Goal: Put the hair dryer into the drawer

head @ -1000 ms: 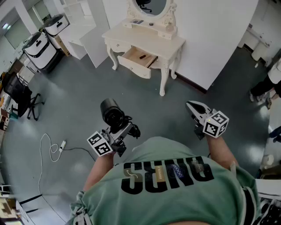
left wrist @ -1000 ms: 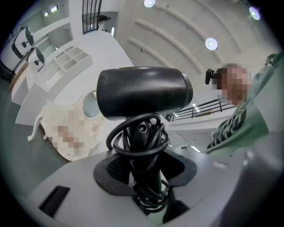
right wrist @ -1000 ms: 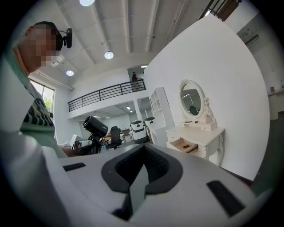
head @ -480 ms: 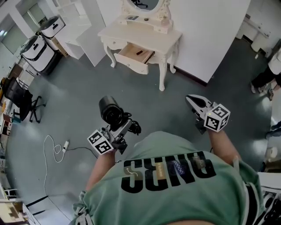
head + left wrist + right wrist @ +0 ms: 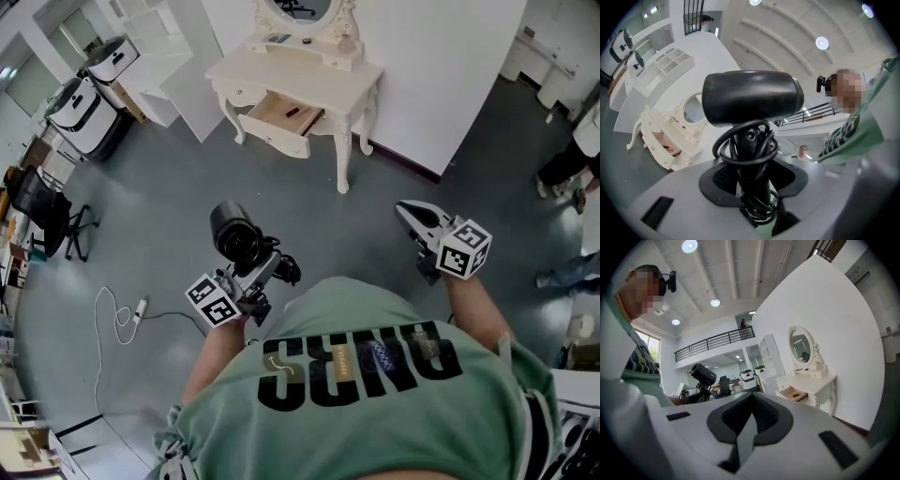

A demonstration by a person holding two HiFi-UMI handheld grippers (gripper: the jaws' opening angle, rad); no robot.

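A black hair dryer stands upright in my left gripper, which is shut on its handle, where the cord is coiled. My right gripper is level beside it on the right, shut with nothing in it. Ahead across the grey floor stands a cream dressing table with a mirror. Its drawer is pulled open and a small dark item lies inside. The right gripper view also catches the dryer at the left.
Two suitcases and a black office chair stand at the left. A white cable with a plug lies on the floor near my left side. A white shelf unit is beside the table. Someone's legs show at the right edge.
The dressing table has shifted up and left in the head view. My left gripper has edged up in the frame, the dryer still in it. The right gripper stays shut.
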